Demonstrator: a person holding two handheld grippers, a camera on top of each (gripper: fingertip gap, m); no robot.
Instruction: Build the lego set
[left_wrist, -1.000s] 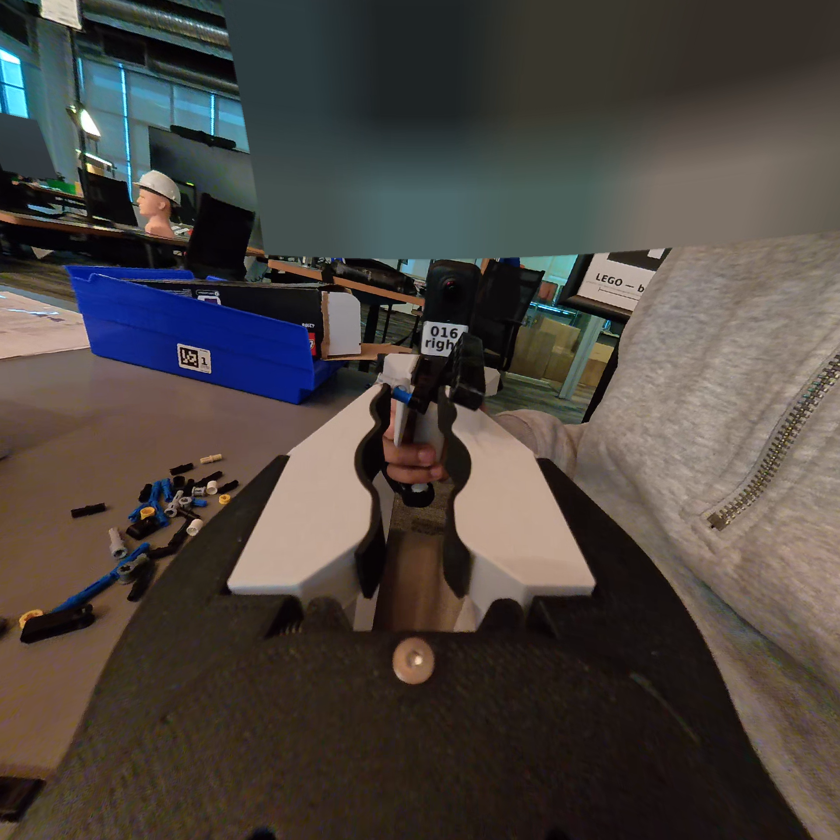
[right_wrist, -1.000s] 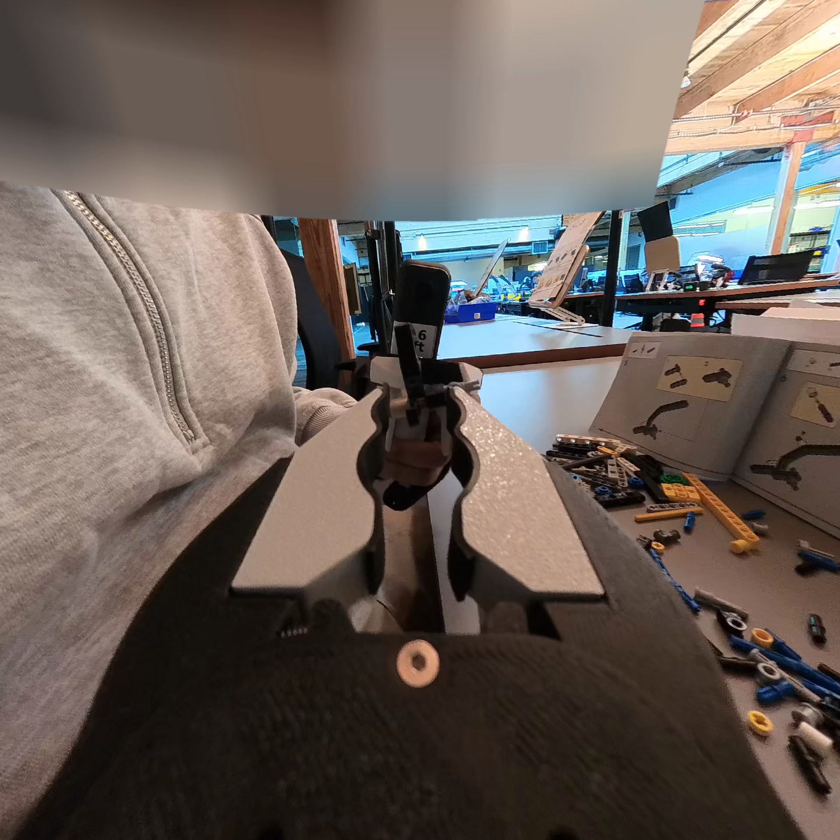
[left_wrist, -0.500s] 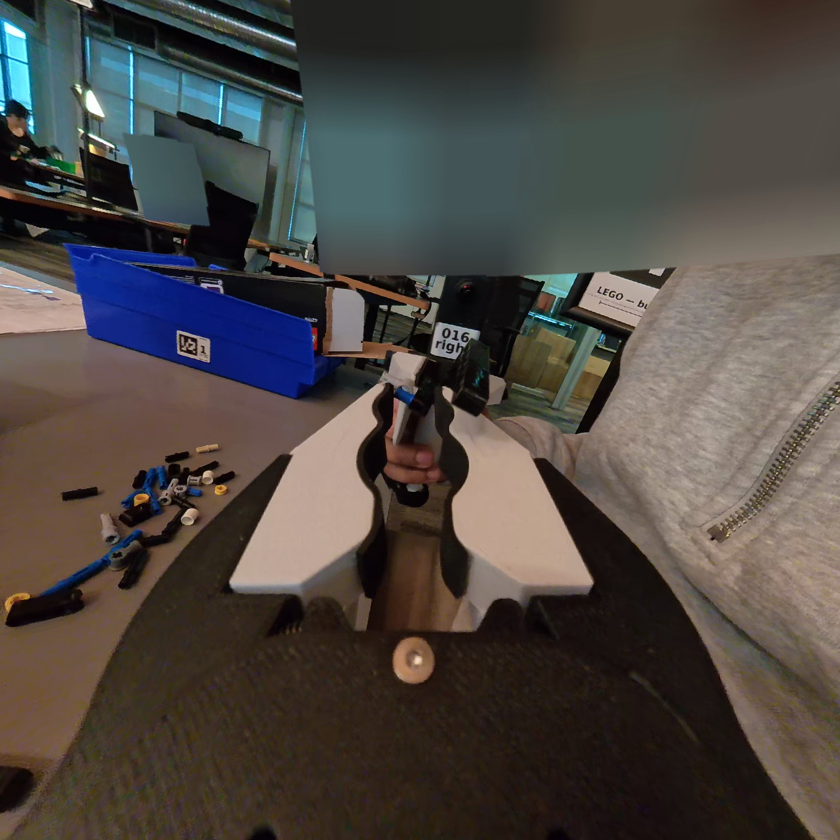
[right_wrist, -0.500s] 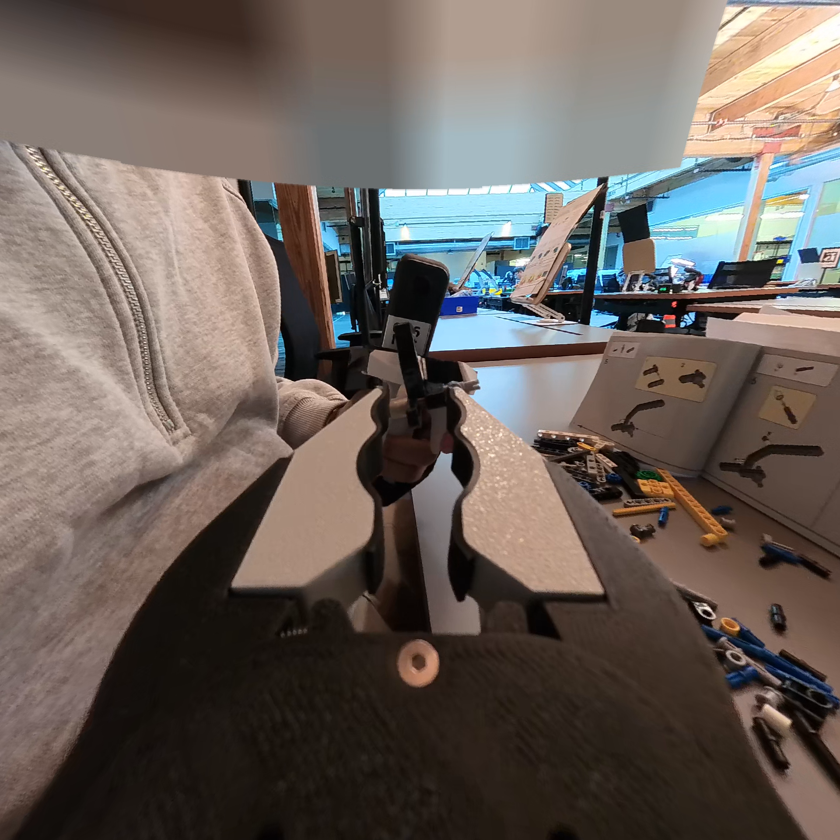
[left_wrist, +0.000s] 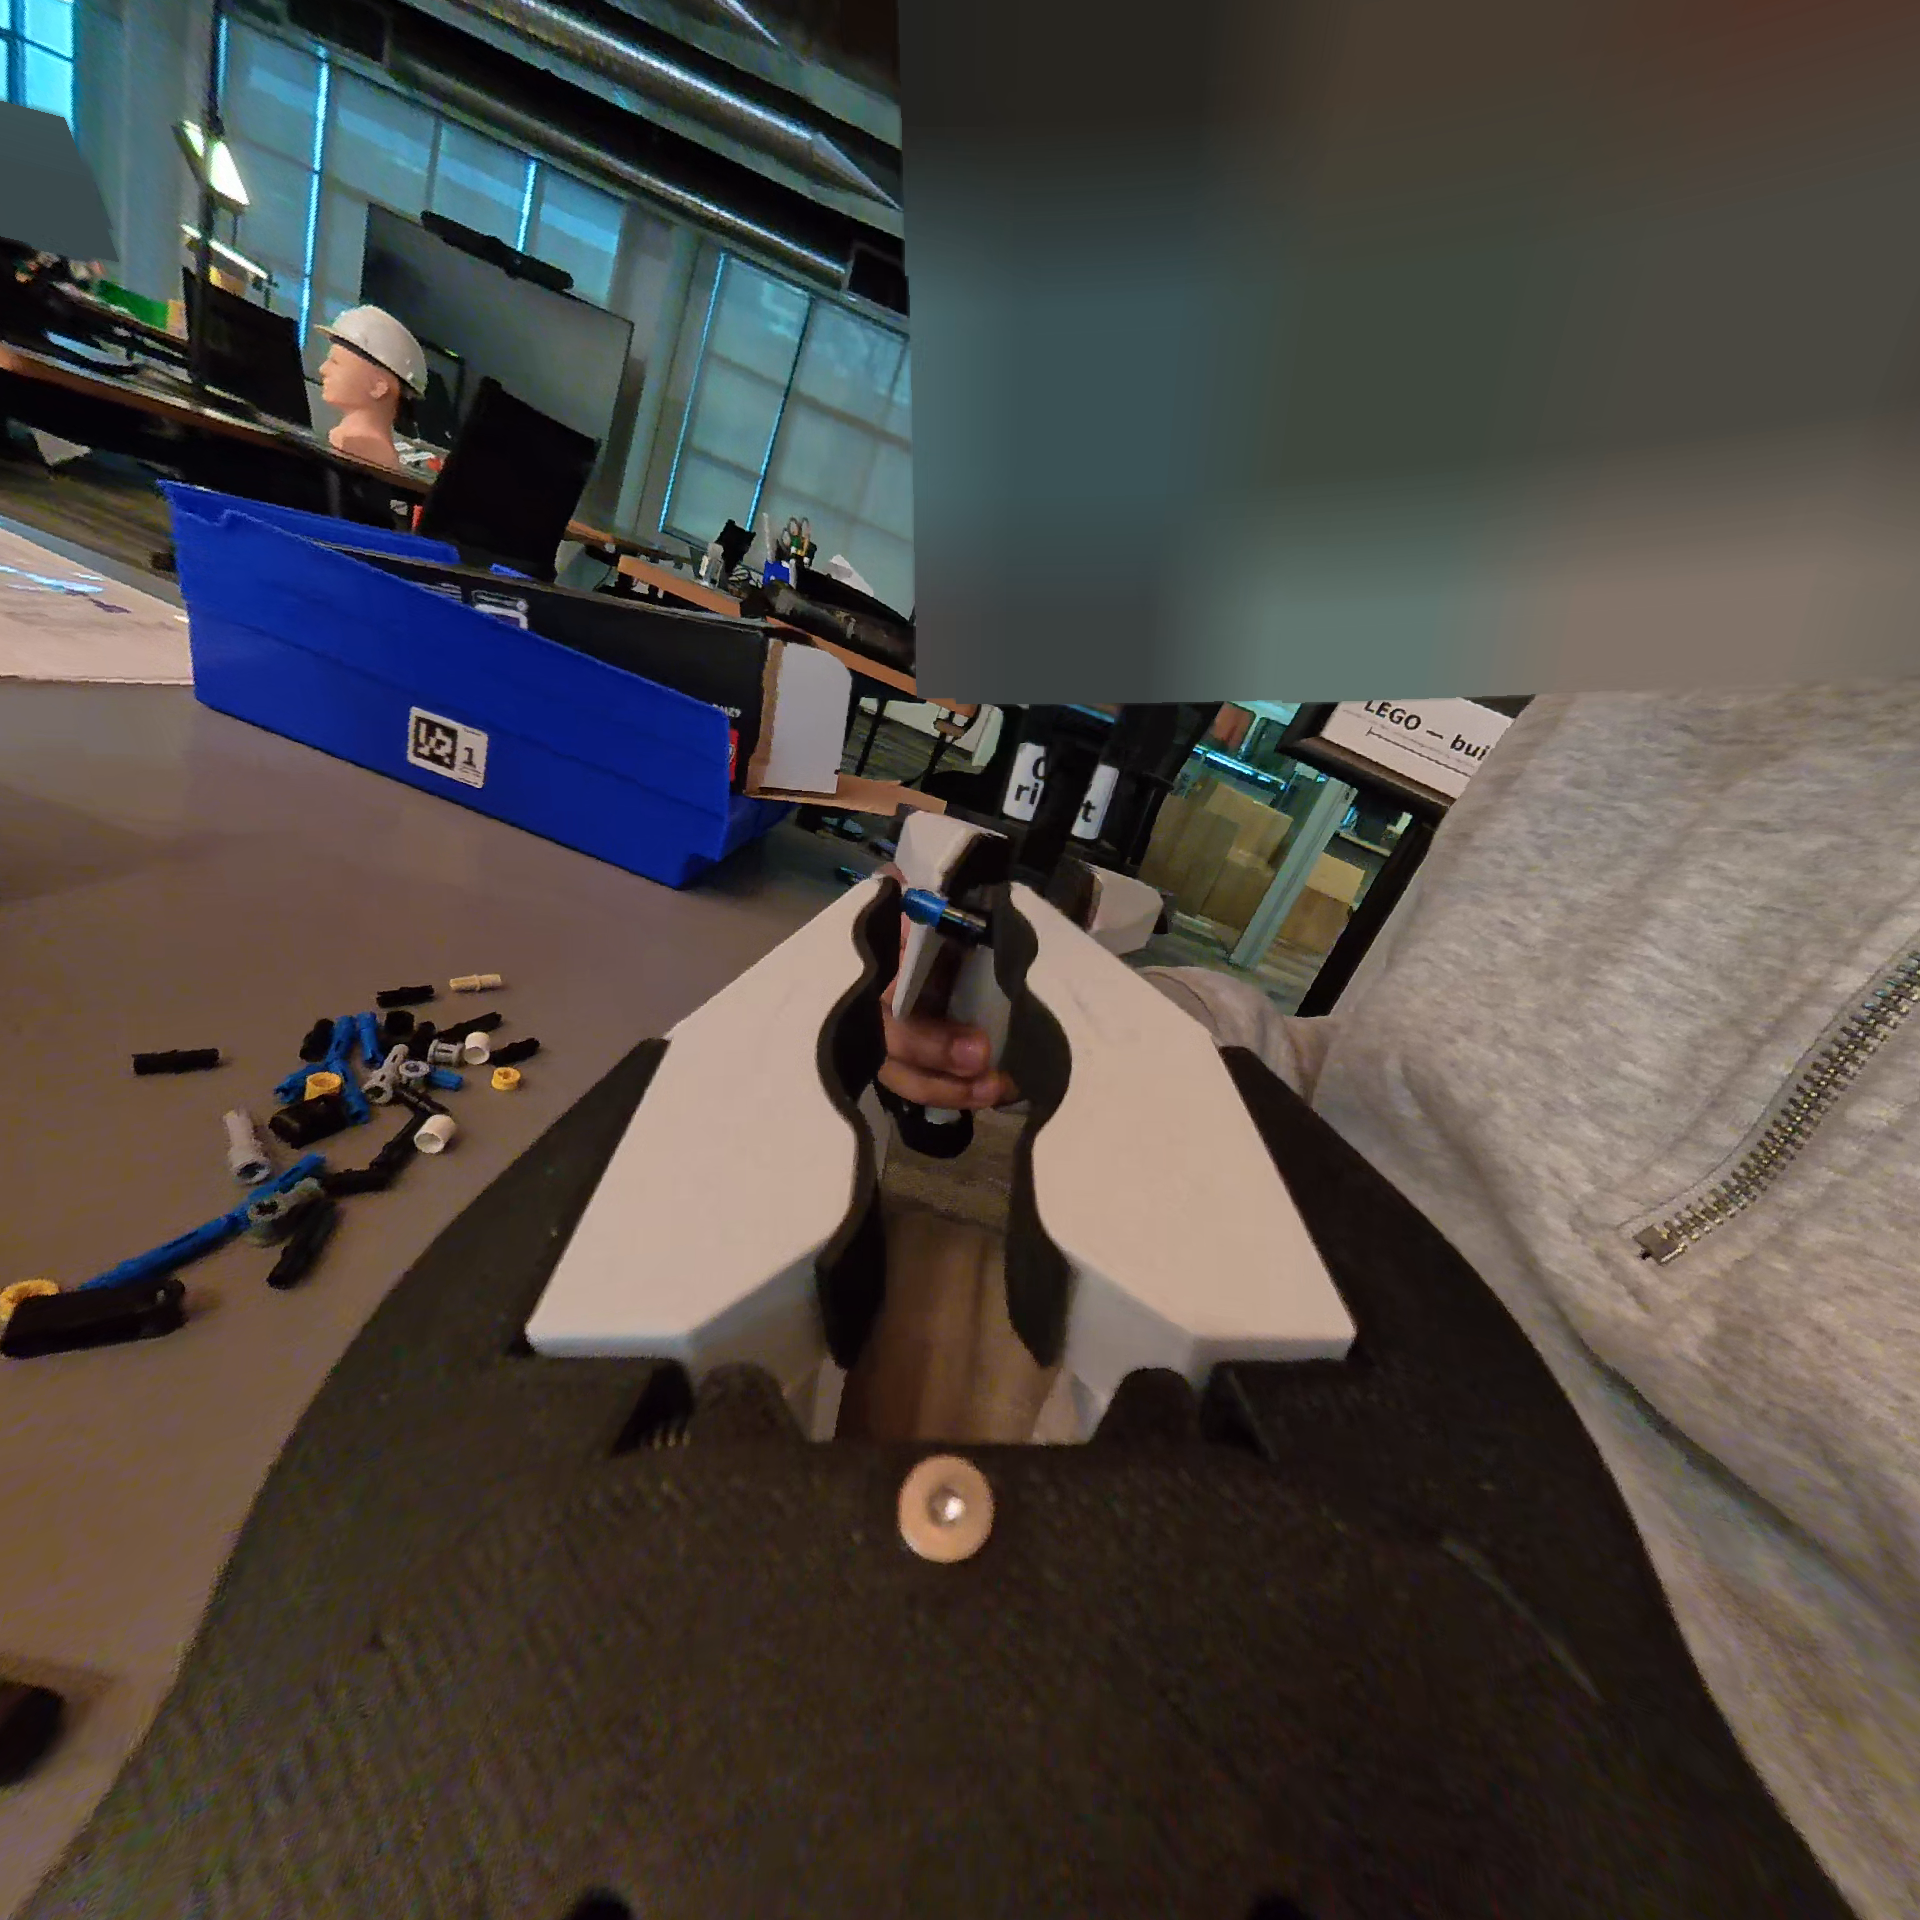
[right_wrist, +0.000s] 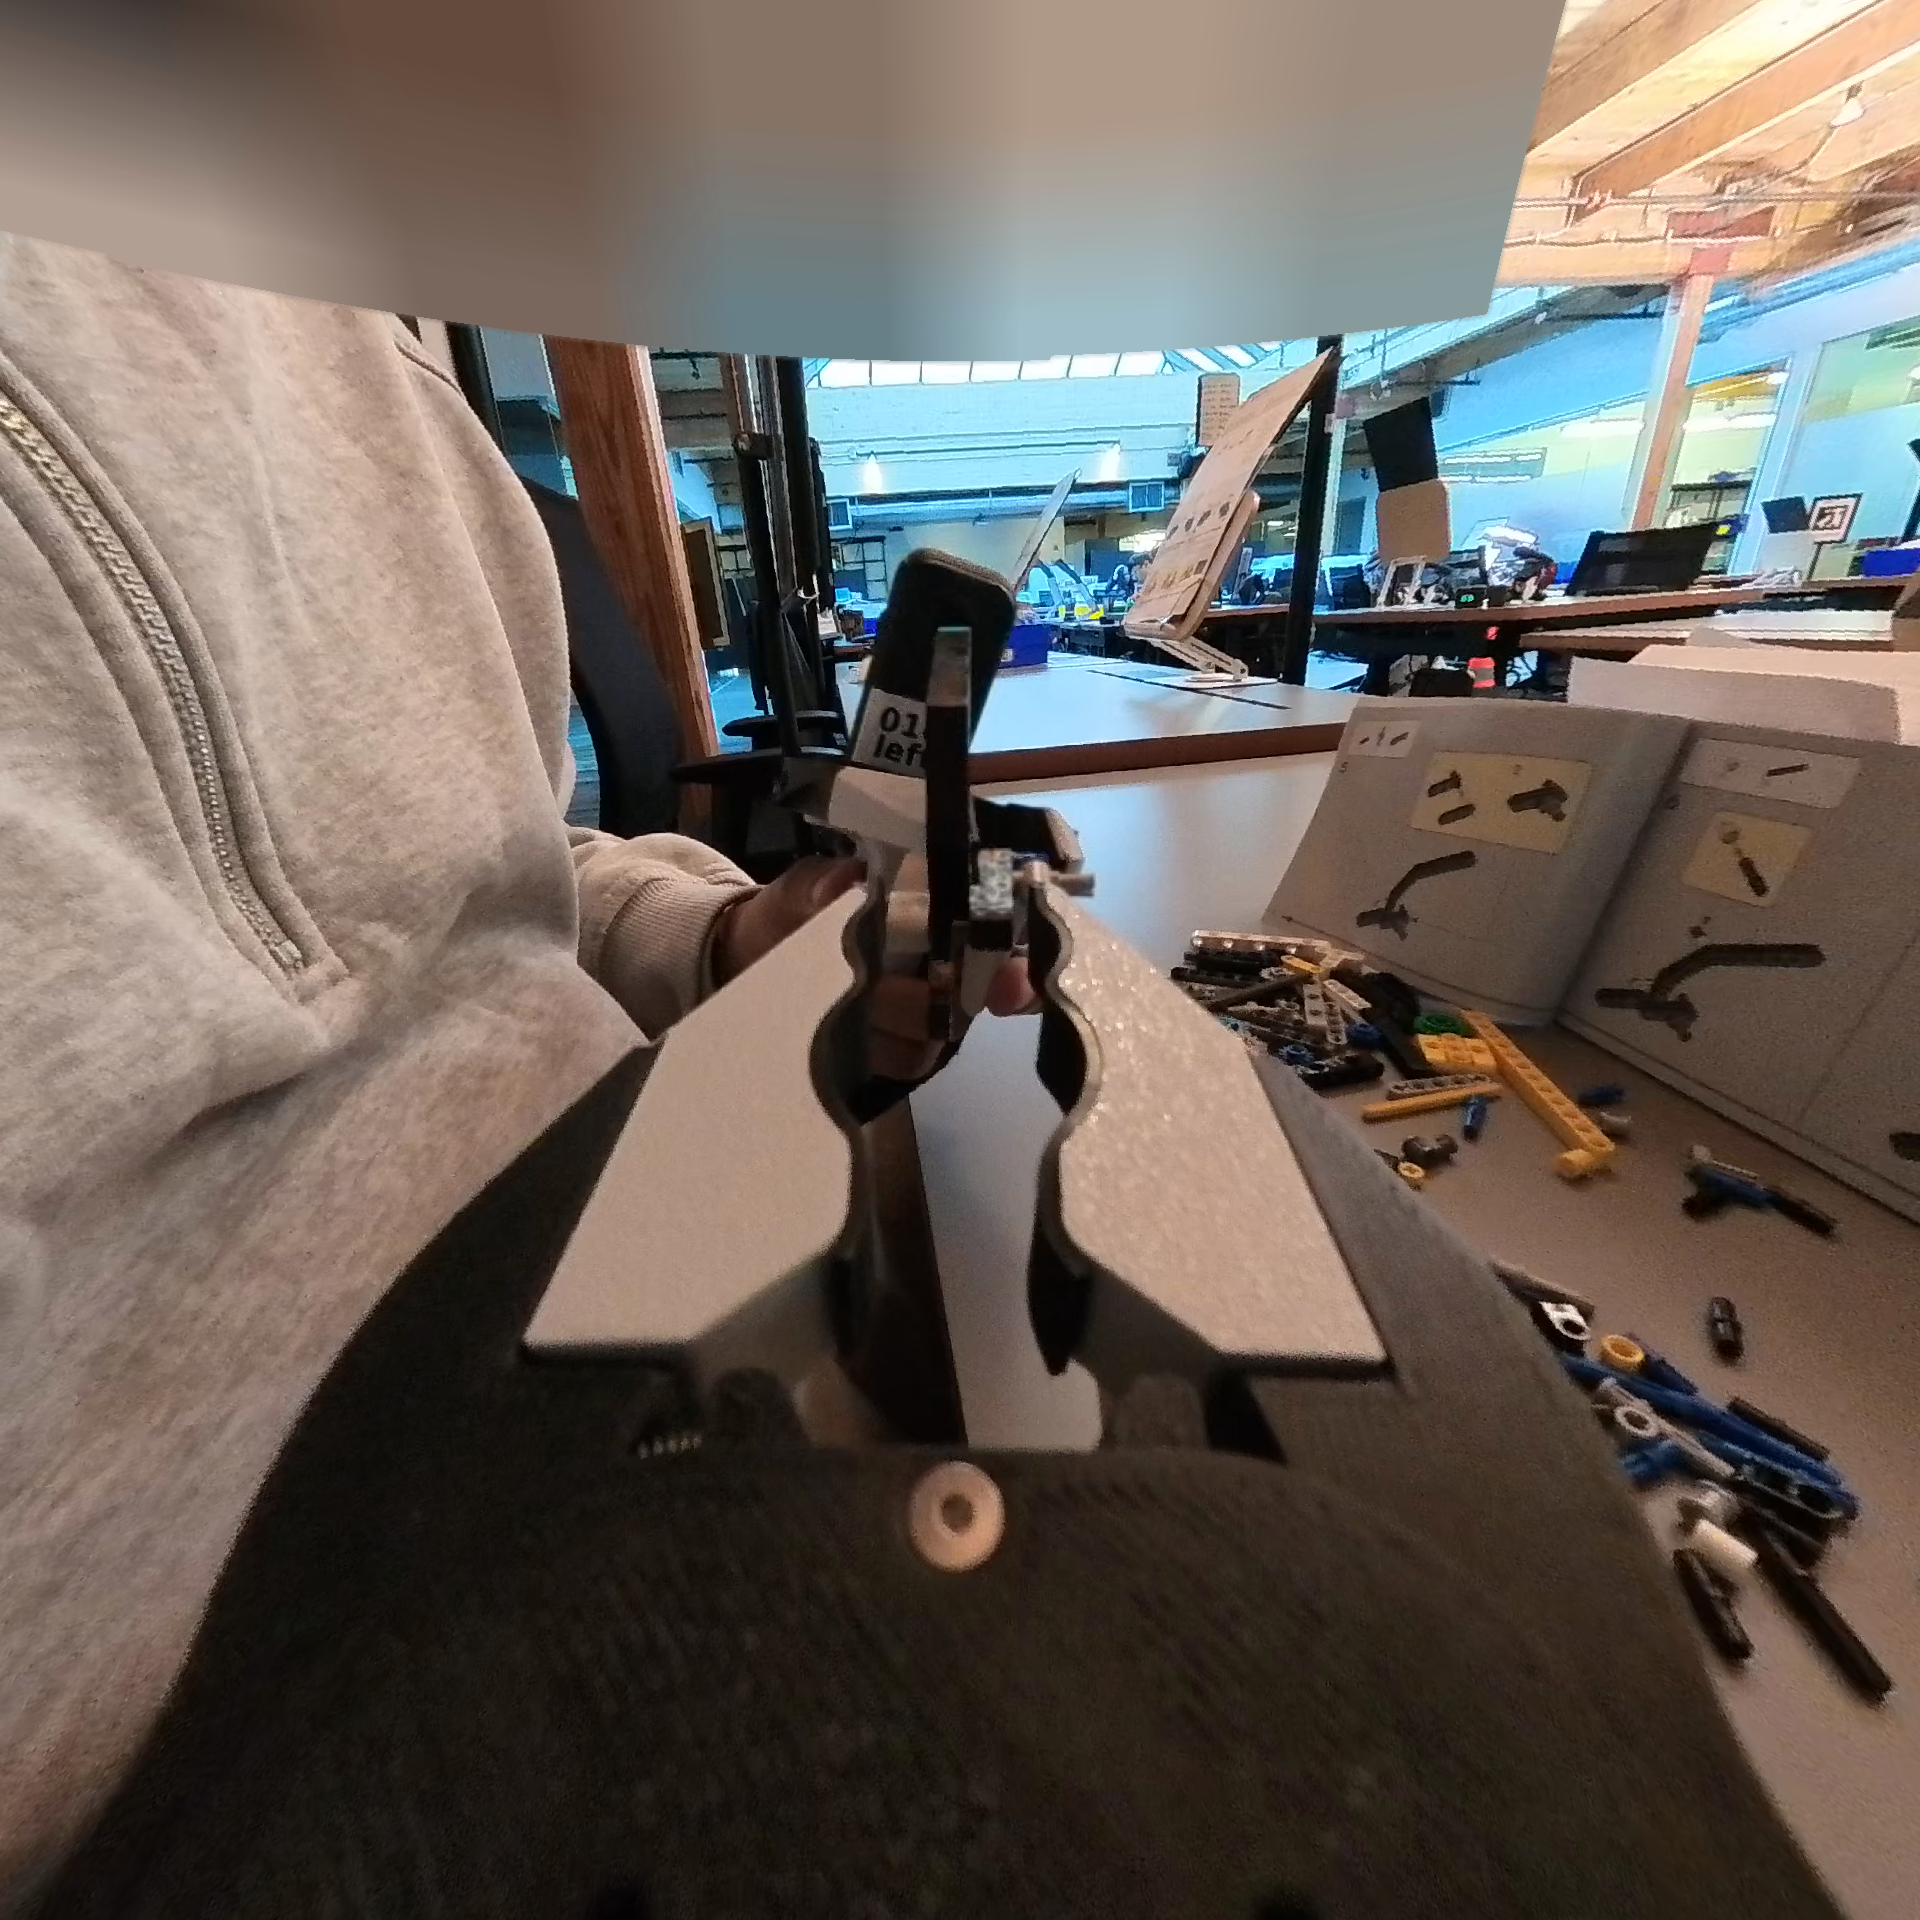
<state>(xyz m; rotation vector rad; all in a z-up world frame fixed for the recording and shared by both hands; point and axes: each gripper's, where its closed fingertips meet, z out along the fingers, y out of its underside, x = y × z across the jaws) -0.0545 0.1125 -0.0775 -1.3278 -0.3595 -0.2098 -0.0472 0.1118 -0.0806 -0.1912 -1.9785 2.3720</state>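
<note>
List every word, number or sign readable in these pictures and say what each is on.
I won't quote writing; these bear it:
White tag, blue bin.
White sticker, black camera.
White sign, background.
Booklet pages: marks too small to read.

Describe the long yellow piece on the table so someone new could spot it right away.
Find the open instruction booklet standing on the grey table. A heap of small parts lies before it; the long yellow beam lies at its right edge, the longest yellow piece there.
</note>
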